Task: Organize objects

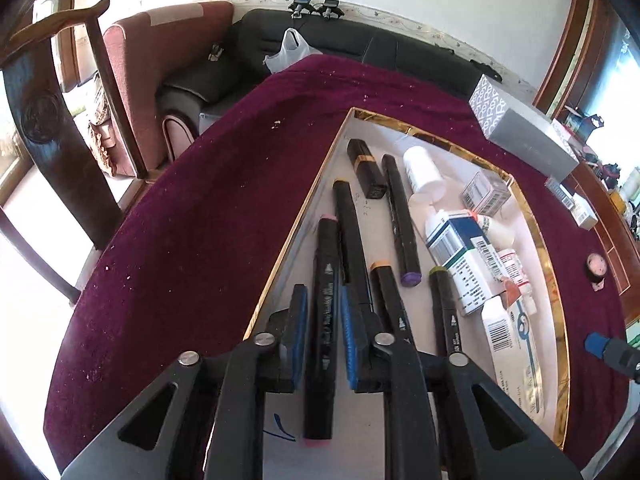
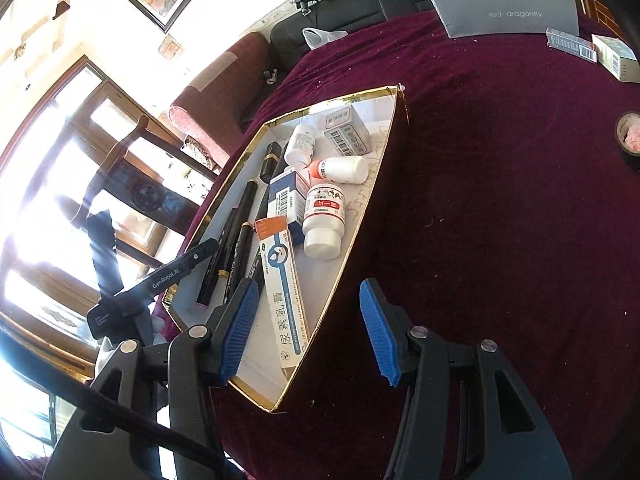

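A shallow gold-rimmed tray [image 1: 288,240] lies on the dark red tablecloth [image 1: 200,220]. Several black markers rest in its left half, beside medicine bottles and boxes on the right. My left gripper [image 1: 323,294] points down into the tray. A pink-capped marker [image 1: 326,256] lies on the tray floor between its blue pads, with a thin gap on each side. In the right wrist view the tray [image 2: 332,102] holds a long ointment box [image 2: 284,292] and a white bottle [image 2: 324,220]. My right gripper [image 2: 308,286] stands open over the tray's near right wall, holding nothing.
A grey box [image 2: 508,12] lies at the far side of the table, with two small cartons [image 2: 572,46] to its right. A tape roll [image 2: 630,136] sits right of the tray. A wooden chair [image 1: 60,128] and a black sofa [image 1: 360,44] border the table.
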Available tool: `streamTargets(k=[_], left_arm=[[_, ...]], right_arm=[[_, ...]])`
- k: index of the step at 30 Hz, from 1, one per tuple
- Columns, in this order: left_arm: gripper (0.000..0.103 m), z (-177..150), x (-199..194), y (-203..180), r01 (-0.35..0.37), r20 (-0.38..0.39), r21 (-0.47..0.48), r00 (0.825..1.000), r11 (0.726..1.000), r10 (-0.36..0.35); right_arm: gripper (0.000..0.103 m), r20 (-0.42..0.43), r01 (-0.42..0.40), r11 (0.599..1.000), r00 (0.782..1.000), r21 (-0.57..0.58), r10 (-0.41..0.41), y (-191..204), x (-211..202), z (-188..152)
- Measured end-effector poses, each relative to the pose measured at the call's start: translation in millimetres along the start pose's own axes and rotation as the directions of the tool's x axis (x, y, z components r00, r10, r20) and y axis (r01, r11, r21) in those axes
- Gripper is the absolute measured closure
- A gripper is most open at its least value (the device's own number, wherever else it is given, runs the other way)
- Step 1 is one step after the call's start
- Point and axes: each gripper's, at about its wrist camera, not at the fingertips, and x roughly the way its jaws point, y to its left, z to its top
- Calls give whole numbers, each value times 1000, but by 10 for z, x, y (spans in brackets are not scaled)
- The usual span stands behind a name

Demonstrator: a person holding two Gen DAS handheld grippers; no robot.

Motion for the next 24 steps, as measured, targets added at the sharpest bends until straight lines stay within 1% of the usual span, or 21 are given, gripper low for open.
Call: streamTargets(k=[2, 3, 4, 5, 6, 7, 8, 9, 11, 13, 15, 17, 18, 21, 22, 24], left_arm=[[74, -12, -56, -26, 4, 30, 4, 1000, 1000, -5], [72, -21, -113, -66, -18, 61, 13, 998, 1000, 18], [64, -10, -172, -91, -44, 92, 23, 995, 999, 42], [52, -17, -267, -155, -76, 143, 36, 987, 996, 70], [43, -21, -372, -222, -123, 196, 38, 974, 992, 113], [26, -17, -447, -265, -160, 231, 35, 962, 986, 148], [18, -15, -576, -350, -209, 285, 32, 939, 977, 191], [16, -13, -686, -416, -222, 329, 31, 923, 974, 200], [2, -11, -854, -496, -210, 377, 16, 907, 978, 189], [1, -22, -962, -513, -189, 385, -22, 905, 982, 183], [1, -19, -1007, -509, -156, 371, -43, 915, 987, 160], [1, -8, -1033, -478, -152, 355, -65, 920, 986, 165], [1, -12, -1038, -469, -160, 352, -75, 919, 984, 176], [1, -24, -1072, -451, -205, 353, -98, 908, 974, 227], [1, -44, -1091, -437, -210, 356, -104, 905, 972, 234], [1, -36, -1084, -451, -227, 360, -105, 899, 968, 250]], right_arm=[[50, -3, 16, 1000, 1000, -17, -16, 45, 19, -4], [49, -2, 31, 999, 1000, -35, -31, 87, 28, -6], [47, 0, 44, 998, 999, -51, -44, 129, 38, -2], [45, 7, 62, 995, 998, -74, -62, 187, 51, 5], [44, 16, 80, 992, 997, -94, -79, 240, 57, 14], [42, 33, 109, 987, 994, -122, -106, 318, 61, 27], [39, 57, 143, 978, 989, -151, -136, 402, 63, 42], [37, 75, 168, 971, 985, -169, -157, 455, 75, 56], [31, 130, 241, 945, 968, -221, -216, 595, 89, 86], [29, 182, 300, 920, 948, -251, -260, 685, 104, 110], [28, 213, 340, 905, 933, -254, -291, 729, 129, 136], [27, 224, 372, 897, 920, -239, -322, 723, 153, 153], [26, 228, 389, 891, 913, -235, -338, 712, 164, 152], [26, 234, 452, 860, 886, -239, -401, 680, 205, 130], [26, 231, 459, 855, 883, -240, -409, 665, 228, 117], [26, 215, 455, 856, 886, -244, -410, 647, 265, 98]])
